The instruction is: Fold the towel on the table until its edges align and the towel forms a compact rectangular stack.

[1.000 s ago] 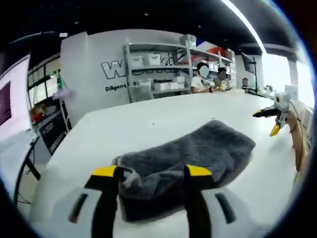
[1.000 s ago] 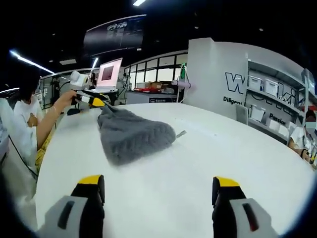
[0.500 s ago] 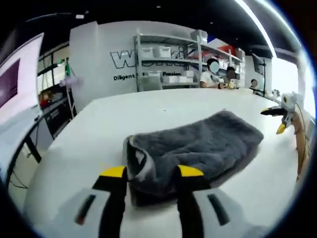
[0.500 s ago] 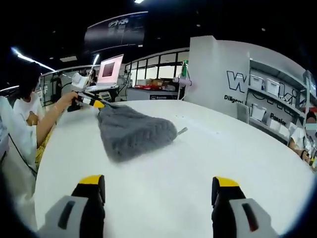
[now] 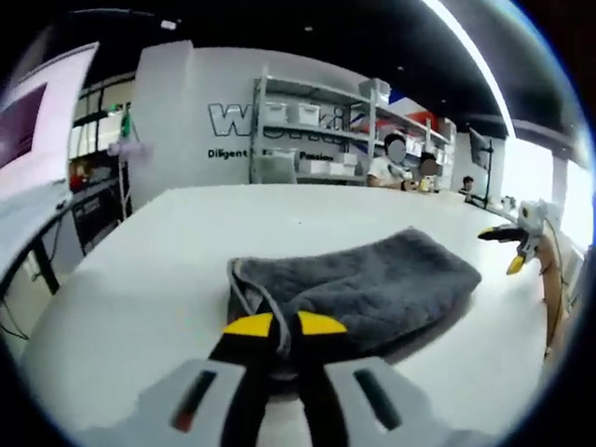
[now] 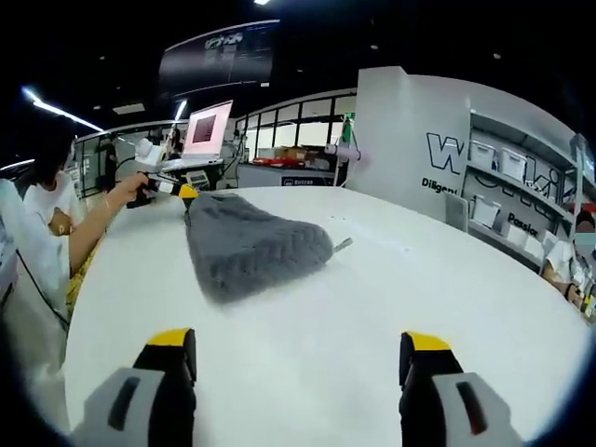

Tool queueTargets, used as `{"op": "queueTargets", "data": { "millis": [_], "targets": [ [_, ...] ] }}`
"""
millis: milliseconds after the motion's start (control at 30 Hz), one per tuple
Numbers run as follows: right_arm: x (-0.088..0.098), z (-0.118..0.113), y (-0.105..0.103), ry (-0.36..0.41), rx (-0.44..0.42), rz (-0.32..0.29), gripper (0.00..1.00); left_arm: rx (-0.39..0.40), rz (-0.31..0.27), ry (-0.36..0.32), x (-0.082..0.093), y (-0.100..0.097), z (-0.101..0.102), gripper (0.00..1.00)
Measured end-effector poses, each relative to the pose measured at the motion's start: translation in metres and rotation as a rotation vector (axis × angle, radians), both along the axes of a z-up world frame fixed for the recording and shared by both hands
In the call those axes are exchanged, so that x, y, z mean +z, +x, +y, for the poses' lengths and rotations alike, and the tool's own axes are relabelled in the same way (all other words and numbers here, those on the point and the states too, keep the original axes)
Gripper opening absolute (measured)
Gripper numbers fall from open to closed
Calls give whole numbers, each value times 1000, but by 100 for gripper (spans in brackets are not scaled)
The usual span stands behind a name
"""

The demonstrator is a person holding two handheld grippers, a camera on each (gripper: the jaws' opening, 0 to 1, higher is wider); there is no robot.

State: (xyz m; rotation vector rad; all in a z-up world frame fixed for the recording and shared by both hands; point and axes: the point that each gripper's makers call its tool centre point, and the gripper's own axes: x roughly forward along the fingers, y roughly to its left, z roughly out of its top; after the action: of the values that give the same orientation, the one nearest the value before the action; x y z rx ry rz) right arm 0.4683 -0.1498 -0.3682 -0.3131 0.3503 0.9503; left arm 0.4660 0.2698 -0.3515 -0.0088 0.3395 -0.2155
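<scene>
Left gripper view: left gripper (image 5: 284, 324) apparently pinching towel (image 5: 358, 284) edge; right gripper (image 6: 303, 354) jaws spread wide over table (image 6: 372, 298).

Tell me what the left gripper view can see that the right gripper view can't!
The left gripper view shows its own claw shut on the near edge of the grey towel, and the towel's folded layers there. It also catches the right claw hanging off to the side.

The right gripper view shows its own claw wide open over bare table, away from the towel, plus the left claw at the towel's far end, a person's hand holding it, and a laptop screen.

Both show the towel, the white table and the shelves.
</scene>
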Motion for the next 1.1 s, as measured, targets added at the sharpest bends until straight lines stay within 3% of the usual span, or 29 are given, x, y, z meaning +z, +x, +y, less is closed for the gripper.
{"op": "queueTargets", "data": {
  "millis": [300,433,600,667,767,1100],
  "targets": [
    [0,0,0,1,-4,-1,98,21,-123,-74,29,0,1,8],
    [0,0,0,-1,-1,1,98,39,-198,-149,47,-4,5,8],
    [-2,1,-1,-10,5,4,98,36,-267,-318,58,-11,11,8],
    [-2,2,0,-9,5,5,98,57,-200,-265,42,-14,16,8],
    [-3,1,0,-10,4,7,99,92,-92,-95,15,-17,21,8],
    [-4,3,-2,-19,14,6,99,107,51,42,-28,-12,19,9]
  ]
}}
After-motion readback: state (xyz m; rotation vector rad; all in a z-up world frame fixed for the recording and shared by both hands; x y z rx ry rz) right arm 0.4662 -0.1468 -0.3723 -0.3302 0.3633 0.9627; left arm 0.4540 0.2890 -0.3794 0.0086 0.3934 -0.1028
